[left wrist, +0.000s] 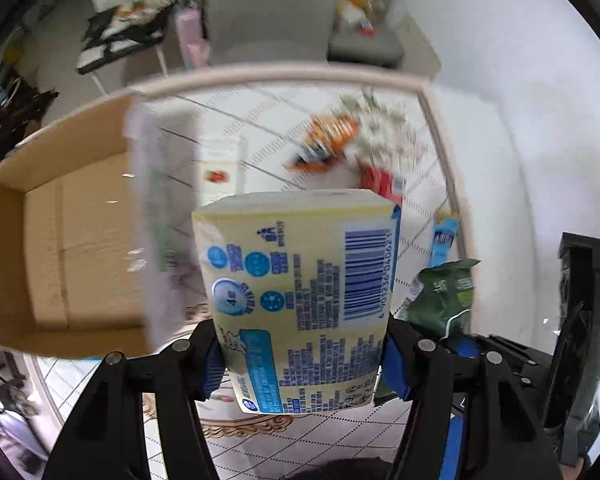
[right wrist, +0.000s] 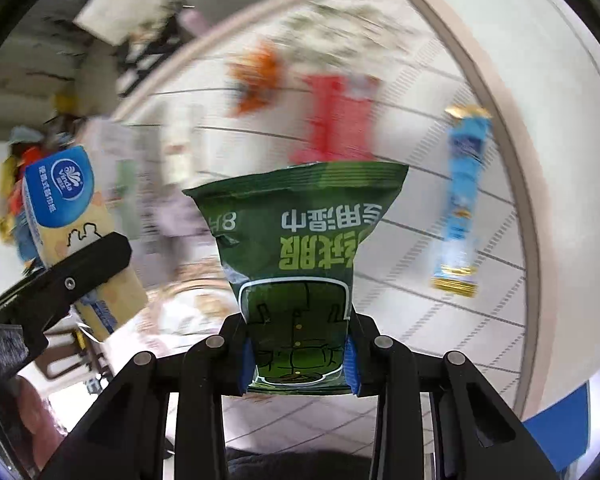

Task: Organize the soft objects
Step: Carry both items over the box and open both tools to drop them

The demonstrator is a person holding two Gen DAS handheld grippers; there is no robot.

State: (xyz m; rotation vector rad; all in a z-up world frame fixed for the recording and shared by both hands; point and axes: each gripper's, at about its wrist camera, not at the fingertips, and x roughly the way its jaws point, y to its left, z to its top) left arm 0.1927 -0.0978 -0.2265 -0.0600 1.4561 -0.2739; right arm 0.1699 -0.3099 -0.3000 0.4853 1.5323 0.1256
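Note:
My left gripper (left wrist: 302, 364) is shut on a pale yellow tissue pack (left wrist: 300, 292) with blue print and a barcode, held above the table. The pack also shows at the left of the right wrist view (right wrist: 72, 220). My right gripper (right wrist: 298, 364) is shut on a green wet-wipes packet (right wrist: 296, 248), also lifted; it shows at the right of the left wrist view (left wrist: 444, 292). An open cardboard box (left wrist: 60, 248) stands at the left, with a white plastic-wrapped pack (left wrist: 156, 216) at its right wall.
On the white patterned table (left wrist: 416, 216) lie an orange snack bag (left wrist: 328, 140), a red packet (right wrist: 336, 116) and a blue stick sachet (right wrist: 462, 196). The table's beige rim (left wrist: 300, 74) runs along the far side. Chairs and clutter stand beyond.

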